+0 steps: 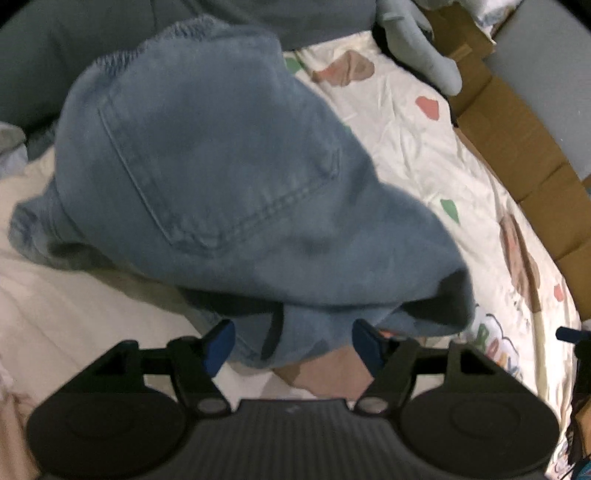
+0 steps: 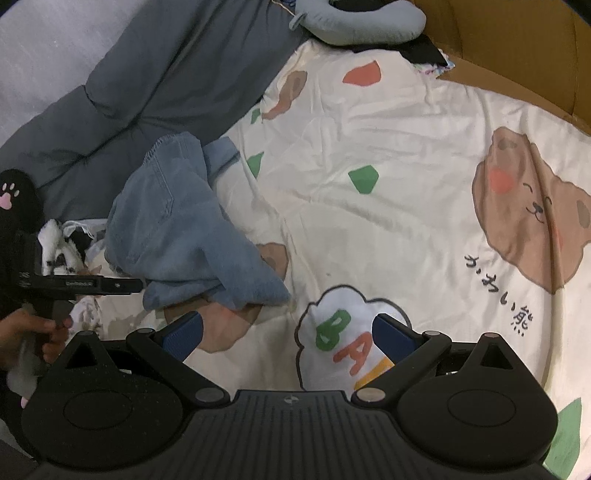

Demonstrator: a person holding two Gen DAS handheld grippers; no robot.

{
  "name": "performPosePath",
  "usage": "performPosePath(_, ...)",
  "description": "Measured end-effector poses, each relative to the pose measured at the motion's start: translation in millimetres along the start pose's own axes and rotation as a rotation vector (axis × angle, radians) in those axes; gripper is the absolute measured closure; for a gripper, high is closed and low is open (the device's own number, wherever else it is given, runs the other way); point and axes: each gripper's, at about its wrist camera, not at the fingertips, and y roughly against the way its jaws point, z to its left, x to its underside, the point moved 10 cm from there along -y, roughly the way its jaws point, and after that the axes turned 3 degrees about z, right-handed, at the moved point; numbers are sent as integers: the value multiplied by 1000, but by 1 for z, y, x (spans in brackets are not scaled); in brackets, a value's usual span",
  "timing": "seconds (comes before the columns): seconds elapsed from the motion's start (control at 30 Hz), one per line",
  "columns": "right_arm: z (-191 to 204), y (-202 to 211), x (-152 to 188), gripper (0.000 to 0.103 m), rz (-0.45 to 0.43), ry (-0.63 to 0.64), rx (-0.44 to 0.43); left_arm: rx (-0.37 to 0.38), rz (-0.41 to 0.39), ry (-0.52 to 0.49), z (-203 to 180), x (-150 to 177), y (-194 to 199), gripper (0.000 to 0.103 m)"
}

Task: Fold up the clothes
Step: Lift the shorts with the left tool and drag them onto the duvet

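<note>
A crumpled pair of light blue denim shorts [image 1: 221,177] lies on the cream bear-print bedsheet [image 1: 424,147], back pocket facing up and elastic waistband at the far end. My left gripper [image 1: 294,347] is open, and the near edge of the denim sits loosely between its blue pads. In the right wrist view the same denim shorts [image 2: 177,229] lie to the left. My right gripper [image 2: 288,334] is open over the bare sheet [image 2: 369,229], just right of the denim and touching nothing. A hand [image 2: 26,332] holds the left gripper [image 2: 110,284] at the denim's near left edge.
A dark grey quilt [image 2: 147,81] lies along the far left. At the back is a blue-grey pillow [image 2: 362,22]. Brown cardboard [image 1: 524,155] borders the sheet on the right. A black-and-white fluffy item [image 2: 59,247] lies left of the denim.
</note>
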Motion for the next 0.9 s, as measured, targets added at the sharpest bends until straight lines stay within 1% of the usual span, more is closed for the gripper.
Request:
performPosePath(0.17, 1, -5, 6, 3, 17, -1, -2, 32, 4, 9, -1, 7, -17, 32)
performPosePath(0.23, 2, -7, 8, 7, 26, 1, -4, 58, 2, 14, -4, 5, -21, 37)
performPosePath(0.27, 2, -8, 9, 8, 29, 3, -3, 72, 5, 14, -6, 5, -23, 42)
performPosePath(0.3, 2, -8, 11, 9, 31, 4, -2, 80, 12, 15, -7, 6, -26, 47)
performPosePath(0.33, 3, -8, 12, 14, 33, 5, 0, 89, 19, 17, -9, 6, -28, 52)
performPosePath(0.37, 3, -9, 13, 18, 37, 7, 1, 102, 29, 27, -11, 8, -29, 69)
performPosePath(0.4, 4, -9, 14, 19, 43, 10, 1, 114, 38, 36, -13, 9, -31, 91)
performPosePath(0.43, 5, -10, 16, 19, 49, 14, 2, 125, 42, 40, -16, 10, -31, 93)
performPosePath(0.5, 6, -11, 18, 19, 53, 16, 0, 144, 22, 24, -25, 9, -25, 93)
performPosePath(0.6, 7, -13, 20, 19, 56, 13, -9, 183, 19, 15, -40, 4, -16, 97)
performPosePath(0.7, 12, -15, 21, 19, 57, 13, -27, 214, 7, 8, -52, -3, -4, 97)
performPosePath(0.9, 22, -18, 22, 19, 59, 12, -62, 311, -4, -5, -84, -5, 17, 98)
